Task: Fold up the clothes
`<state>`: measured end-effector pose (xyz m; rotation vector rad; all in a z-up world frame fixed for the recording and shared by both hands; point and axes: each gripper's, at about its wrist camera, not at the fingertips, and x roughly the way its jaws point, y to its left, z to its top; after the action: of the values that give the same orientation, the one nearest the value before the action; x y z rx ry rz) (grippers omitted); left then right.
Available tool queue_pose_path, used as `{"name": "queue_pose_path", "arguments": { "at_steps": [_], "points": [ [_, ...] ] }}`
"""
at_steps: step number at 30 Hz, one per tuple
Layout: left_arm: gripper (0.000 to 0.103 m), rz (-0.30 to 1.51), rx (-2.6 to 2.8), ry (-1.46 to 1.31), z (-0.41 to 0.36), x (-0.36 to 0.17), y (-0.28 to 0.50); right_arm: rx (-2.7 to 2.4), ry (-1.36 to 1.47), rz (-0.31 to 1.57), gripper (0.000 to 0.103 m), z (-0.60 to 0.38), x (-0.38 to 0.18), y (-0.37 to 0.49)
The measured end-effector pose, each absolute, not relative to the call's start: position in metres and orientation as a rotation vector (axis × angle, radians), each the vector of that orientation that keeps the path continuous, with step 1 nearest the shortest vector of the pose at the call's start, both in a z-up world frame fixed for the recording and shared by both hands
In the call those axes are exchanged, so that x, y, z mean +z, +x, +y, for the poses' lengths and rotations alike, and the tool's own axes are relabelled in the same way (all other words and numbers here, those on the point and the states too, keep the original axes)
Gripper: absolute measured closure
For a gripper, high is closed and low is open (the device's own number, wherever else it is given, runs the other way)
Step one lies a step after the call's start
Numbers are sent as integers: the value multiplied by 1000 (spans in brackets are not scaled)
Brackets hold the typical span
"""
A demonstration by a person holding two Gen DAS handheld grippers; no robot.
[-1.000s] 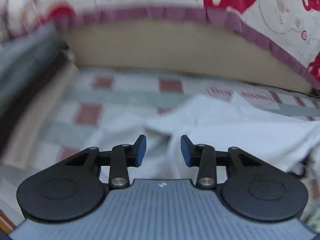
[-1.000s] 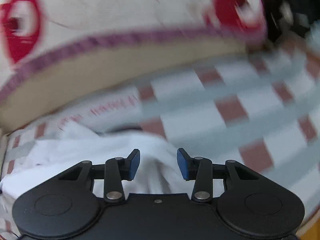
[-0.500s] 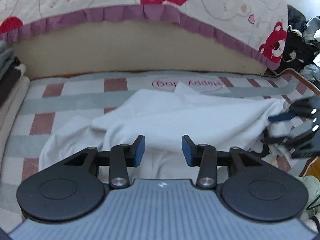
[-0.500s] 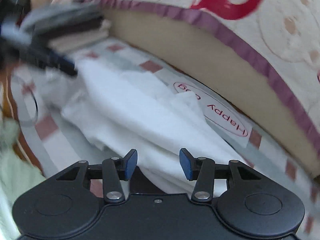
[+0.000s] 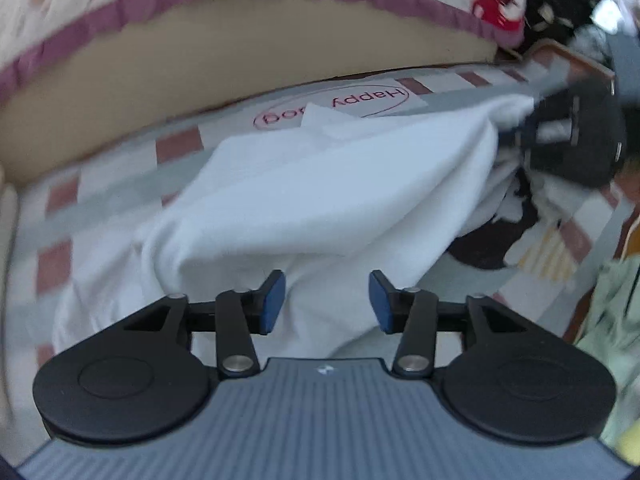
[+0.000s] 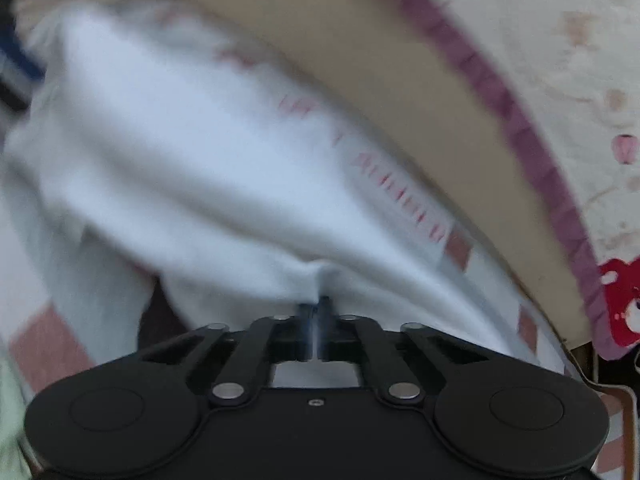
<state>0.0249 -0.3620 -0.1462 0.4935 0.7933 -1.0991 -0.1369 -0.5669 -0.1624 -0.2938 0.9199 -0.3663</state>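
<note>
White garment [image 5: 320, 200] over "Happy" mat lettering [image 5: 360, 102], pinched in right gripper [image 6: 316, 320] fingers; left gripper [image 5: 322, 300] fingers apart.

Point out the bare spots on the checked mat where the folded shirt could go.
Bare checked mat shows left of the white shirt, running back to the tan mattress edge. The right side is crowded: the right claw pinches the shirt there, beside dark clothes and a green garment.
</note>
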Motion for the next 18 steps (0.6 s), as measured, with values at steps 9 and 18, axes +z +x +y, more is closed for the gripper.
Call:
{"name": "queue_pose_path", "arguments": {
  "at_steps": [9,18],
  "points": [
    [42,884,-1234,500,-386,-164,2,-437,-198,811,102,-570,-138,-148],
    [17,657,-1130,861,-444,-217,-43,-503,-133,772,102,-574,-139,-160]
  ]
}}
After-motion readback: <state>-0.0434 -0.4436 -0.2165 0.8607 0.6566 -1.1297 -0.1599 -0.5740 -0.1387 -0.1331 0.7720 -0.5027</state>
